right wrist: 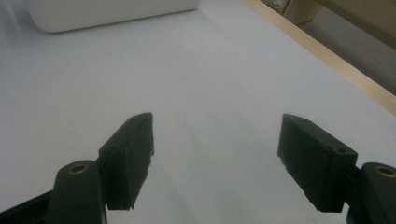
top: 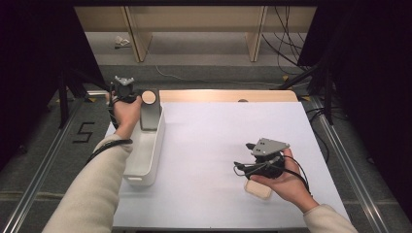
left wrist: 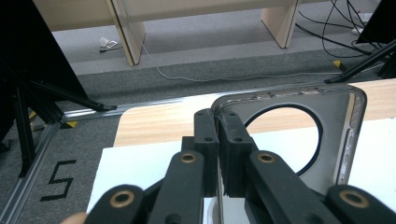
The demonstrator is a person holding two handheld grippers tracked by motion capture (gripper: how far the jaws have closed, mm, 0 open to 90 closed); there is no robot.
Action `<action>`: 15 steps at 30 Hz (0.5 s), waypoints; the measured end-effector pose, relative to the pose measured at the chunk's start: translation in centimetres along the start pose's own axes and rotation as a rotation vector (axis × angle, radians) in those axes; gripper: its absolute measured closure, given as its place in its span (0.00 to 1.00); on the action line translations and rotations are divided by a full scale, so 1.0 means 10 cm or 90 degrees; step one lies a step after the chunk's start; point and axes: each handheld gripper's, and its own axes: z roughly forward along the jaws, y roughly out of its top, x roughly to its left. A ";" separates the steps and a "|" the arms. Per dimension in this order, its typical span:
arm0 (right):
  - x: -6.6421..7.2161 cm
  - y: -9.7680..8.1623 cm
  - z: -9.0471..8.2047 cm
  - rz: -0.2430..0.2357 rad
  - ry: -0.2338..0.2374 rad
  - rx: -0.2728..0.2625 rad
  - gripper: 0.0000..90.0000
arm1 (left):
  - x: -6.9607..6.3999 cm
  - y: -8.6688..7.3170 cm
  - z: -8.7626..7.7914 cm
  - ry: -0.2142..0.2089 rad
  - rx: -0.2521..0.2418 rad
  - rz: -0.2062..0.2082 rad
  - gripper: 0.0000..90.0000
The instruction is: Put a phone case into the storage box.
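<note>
High view: left hand (top: pixel 127 112) reaches to the upper left of the frame, its left gripper (top: pixel 124 90) holding a grey metal plate (top: pixel 150 109) with a round hole upright at the far end of the white bin (top: pixel 144 155). The right gripper (top: pixel 265 158) sits lower right, above a small wooden block (top: pixel 258 189).

Left gripper view: jaws pinched tight on the plate's edge, plate standing on end.

Right gripper view: jaws spread wide over bare white table (right wrist: pixel 210 84).
</note>
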 end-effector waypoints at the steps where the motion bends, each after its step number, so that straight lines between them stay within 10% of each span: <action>1: 0.00 0.00 0.00 0.001 0.000 0.000 0.31 | 0.00 0.00 0.00 0.000 0.000 -0.001 0.96; 15: 0.00 0.00 0.00 0.001 0.000 0.000 0.31 | 0.01 -0.03 0.03 -0.001 0.015 0.009 0.93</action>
